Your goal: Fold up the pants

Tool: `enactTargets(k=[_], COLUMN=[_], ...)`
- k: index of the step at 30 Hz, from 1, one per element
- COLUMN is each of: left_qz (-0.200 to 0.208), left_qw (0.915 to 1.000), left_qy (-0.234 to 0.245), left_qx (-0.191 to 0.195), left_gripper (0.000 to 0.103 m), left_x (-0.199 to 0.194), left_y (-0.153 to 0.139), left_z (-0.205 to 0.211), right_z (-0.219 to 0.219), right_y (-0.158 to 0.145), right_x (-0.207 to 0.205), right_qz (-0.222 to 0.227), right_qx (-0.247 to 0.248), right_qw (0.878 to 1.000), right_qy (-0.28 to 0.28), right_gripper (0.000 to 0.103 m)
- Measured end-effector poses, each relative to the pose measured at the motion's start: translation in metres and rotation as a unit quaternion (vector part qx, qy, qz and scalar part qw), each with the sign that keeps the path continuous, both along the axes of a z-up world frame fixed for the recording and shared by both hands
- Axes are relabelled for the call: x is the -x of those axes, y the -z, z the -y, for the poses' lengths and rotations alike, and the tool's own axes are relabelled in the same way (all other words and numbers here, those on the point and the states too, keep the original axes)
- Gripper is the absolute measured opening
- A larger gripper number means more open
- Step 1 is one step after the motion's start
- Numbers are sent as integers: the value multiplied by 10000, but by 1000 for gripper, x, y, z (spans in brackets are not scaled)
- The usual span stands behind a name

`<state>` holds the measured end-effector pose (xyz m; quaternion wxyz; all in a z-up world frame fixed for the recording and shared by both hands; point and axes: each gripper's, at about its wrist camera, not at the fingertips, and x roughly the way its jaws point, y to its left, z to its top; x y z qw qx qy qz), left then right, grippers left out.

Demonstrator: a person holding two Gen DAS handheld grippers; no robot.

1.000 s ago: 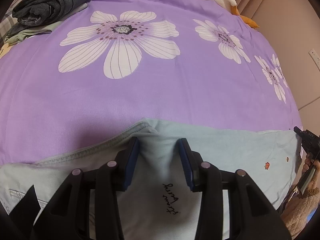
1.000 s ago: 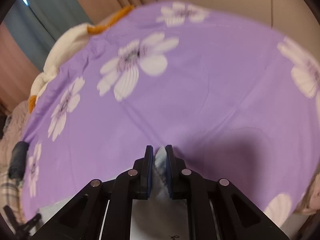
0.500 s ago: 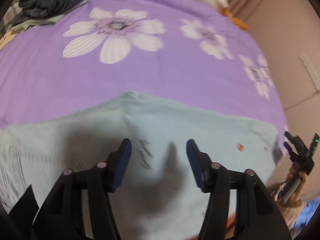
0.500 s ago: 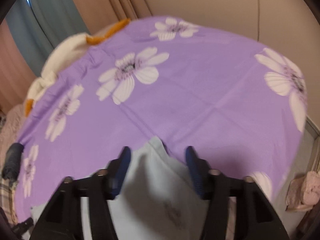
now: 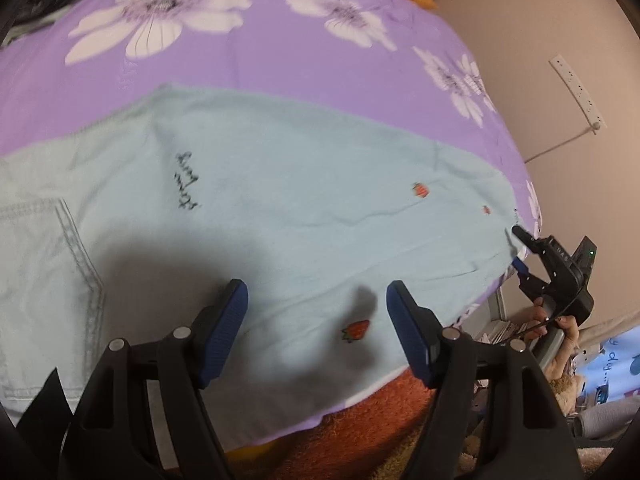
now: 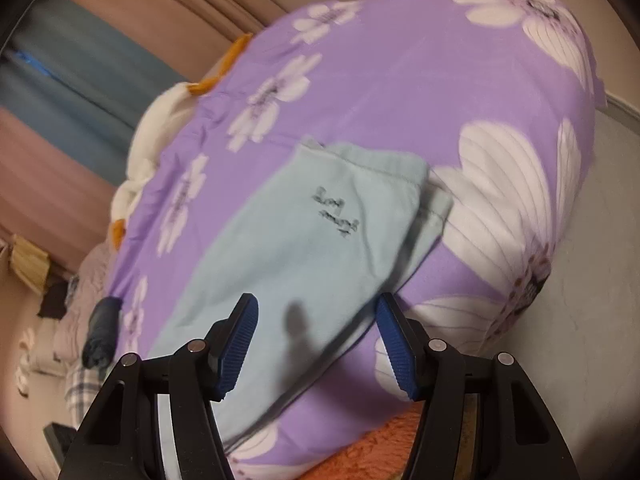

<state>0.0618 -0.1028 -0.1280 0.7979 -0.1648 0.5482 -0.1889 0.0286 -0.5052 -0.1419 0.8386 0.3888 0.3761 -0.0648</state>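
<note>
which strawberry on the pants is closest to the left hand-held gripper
The largest strawberry, low between the open jaws of the left hand-held gripper. The other two strawberries are smaller and farther out on the pants.

Purple flowered bed (image 5: 280, 64) — pale blue pants (image 5: 300, 200) flat on it

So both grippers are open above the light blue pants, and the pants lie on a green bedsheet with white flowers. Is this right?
Not quite: the bedsheet is purple, not green, as both wrist views show. The rest holds: the left gripper and the right gripper have their jaws apart above the light blue pants, and the sheet has white flowers.
</note>
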Motion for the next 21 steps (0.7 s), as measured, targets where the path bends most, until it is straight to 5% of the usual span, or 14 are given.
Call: enactTargets(k=[21], left_qz=[69], left_qw=[9999], left_qy=[-11], left_qx=[94], left_gripper=[72], left_x=[7], left_y=[3], left_z=[-5], right_z=[39], right_y=[7], right_x=[15], right_qz=[379], right_qx=[-31], right_qw=[9979], right_qy=[520], right_gripper=[60])
